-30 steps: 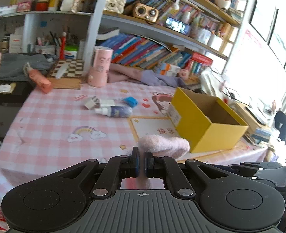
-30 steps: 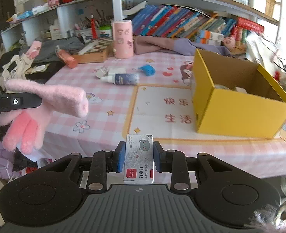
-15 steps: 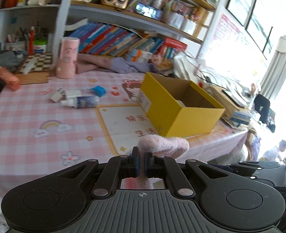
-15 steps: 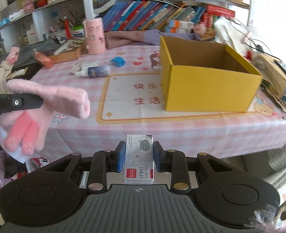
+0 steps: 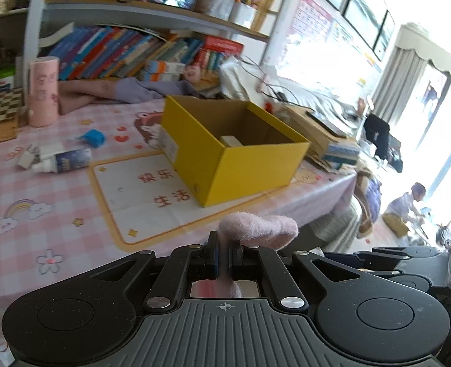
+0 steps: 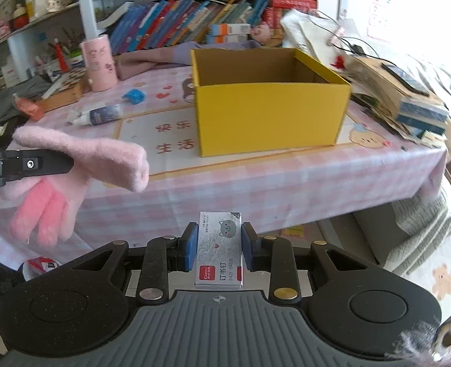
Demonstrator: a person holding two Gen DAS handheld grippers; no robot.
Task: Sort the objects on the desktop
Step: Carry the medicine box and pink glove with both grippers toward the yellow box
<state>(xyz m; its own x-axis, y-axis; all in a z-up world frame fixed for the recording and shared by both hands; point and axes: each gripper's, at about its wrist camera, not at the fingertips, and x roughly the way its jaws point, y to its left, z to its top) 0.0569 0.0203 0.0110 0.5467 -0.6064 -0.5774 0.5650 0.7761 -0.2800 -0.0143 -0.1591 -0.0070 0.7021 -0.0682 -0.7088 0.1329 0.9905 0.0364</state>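
My left gripper [image 5: 224,252] is shut on a fuzzy pink glove [image 5: 257,229], whose cuff curls over the fingertips. In the right wrist view the same glove [image 6: 81,159] hangs from the left gripper at the left, fingers drooping. My right gripper [image 6: 219,244] is shut on a small grey staple box [image 6: 219,249] with a cat picture. Both grippers hover off the near edge of the pink checked table [image 5: 42,214]. An open yellow box [image 6: 268,101] stands on it ahead; a white item [image 5: 231,140] lies inside.
On the table's left lie a white-capped dark bottle [image 5: 63,160], a blue object [image 5: 94,137] and a pink cylinder [image 5: 42,90]. Books and cloth line the shelf behind. Stacked books [image 6: 409,98] sit right of the box. A person [image 5: 406,203] sits far right on the floor.
Both views have swung right and the yellow box now sits nearer the middle and looks larger. Glove and staple box stay gripped as before.
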